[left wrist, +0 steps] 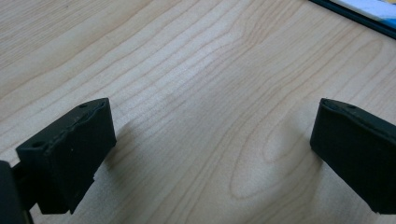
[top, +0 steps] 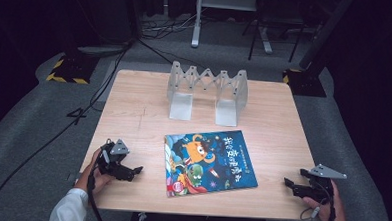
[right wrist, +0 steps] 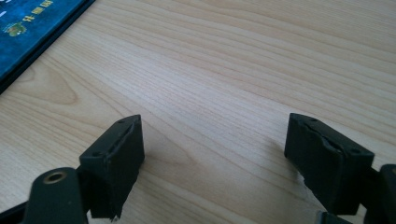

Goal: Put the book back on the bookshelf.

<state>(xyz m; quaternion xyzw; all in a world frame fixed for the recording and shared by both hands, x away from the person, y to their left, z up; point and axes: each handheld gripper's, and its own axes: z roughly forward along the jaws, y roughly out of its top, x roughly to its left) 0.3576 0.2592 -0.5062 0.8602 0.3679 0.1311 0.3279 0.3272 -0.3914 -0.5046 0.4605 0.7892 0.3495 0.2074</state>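
light wood table (top: 134, 103), grey carpet floor (top: 28, 128), dark room, metal stand legs (top: 196, 25)

The picture book (top: 210, 162) lies flat, so its pages and back are hidden. The writing on its cover is too small to read in the high view. In the left gripper view only a thin corner of the book (left wrist: 359, 11) peeks in, cut off by the top edge. In the right gripper view the book (right wrist: 32, 28) is cut off at the left edge. Behind the book, the far side of the grey folding rack (top: 207, 91) is hidden.
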